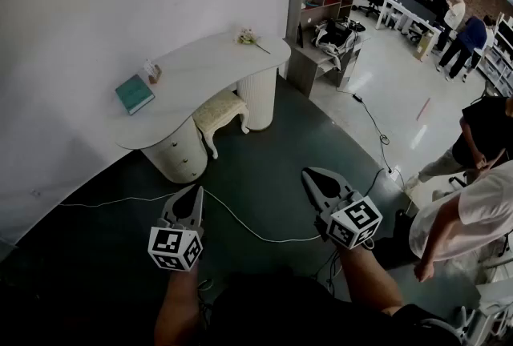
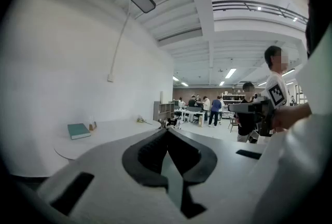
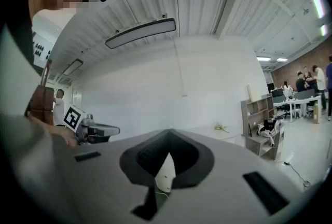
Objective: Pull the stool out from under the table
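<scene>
Left gripper (image 1: 192, 192) and right gripper (image 1: 309, 175), clenched empty, hang well short of the stool (image 1: 218, 109).

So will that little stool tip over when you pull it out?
Probably not: the stool looks low and wide on four curved legs. It's small with a padded top, so it's likely light. It has no wheels that I can see, so it should slide, not roll, across the floor.

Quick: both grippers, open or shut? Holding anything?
Left gripper: shut, empty.
Right gripper: shut, empty.
</scene>
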{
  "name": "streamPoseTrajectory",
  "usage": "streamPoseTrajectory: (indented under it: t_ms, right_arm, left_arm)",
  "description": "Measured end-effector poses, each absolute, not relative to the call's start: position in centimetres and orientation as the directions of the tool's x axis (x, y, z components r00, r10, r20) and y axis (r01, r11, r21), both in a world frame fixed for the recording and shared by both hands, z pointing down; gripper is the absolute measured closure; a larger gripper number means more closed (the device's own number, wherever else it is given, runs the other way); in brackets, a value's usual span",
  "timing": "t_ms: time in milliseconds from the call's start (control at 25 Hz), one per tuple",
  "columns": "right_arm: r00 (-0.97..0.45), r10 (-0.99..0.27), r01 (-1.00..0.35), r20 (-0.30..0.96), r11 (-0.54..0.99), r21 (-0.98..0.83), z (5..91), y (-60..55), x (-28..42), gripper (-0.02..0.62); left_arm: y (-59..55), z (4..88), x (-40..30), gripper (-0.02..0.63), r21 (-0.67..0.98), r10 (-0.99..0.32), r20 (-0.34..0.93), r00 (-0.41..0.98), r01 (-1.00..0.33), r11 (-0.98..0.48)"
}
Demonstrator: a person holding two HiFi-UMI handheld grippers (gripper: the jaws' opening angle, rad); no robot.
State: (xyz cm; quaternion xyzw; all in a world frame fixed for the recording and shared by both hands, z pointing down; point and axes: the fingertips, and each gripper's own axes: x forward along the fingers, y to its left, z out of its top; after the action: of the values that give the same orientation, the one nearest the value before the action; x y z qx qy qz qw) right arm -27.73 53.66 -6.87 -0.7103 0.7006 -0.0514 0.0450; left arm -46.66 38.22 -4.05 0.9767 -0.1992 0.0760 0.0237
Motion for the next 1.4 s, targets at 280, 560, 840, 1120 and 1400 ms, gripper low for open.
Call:
streamPoseTrajectory:
  t_ms: [280,560,840,1120,1400]
  right_arm:
    - [0.025,-1.000,-0.990,0.016,-0.027,-0.142,-6.7,54.4,-26.4,0.595]
    - [0.046,-0.999,-0.986,0.009,-0.047,-0.161,-6.0,56.0,-24.9,0.595]
    - [0.103,-0.995,-0.982,0.006,-0.102,-0.159,-5.6,59.3,-21.4,0.592]
    - [0.132,-0.991,-0.970,0.011,-0.131,-0.207,-4.1,62.9,-18.4,0.592]
    - [0.183,-0.982,-0.950,0.050,-0.190,-0.247,-1.4,64.4,-15.1,0.591]
  left_arm:
    - [38.6,-3.9,-45.5,0.597,0.012,-0.386,0.172,0.907,-0.393,-0.919]
    - [40.2,-3.5,-43.6,0.597,0.005,-0.364,0.182,0.913,-0.371,-0.928]
    - [42.9,-3.6,-40.1,0.598,-0.015,-0.345,0.173,0.923,-0.348,-0.937]
    - [45.4,-2.5,-36.5,0.597,-0.003,-0.323,0.193,0.927,-0.328,-0.945]
    - [45.0,-0.7,-32.1,0.597,0.018,-0.266,0.234,0.935,-0.278,-0.960]
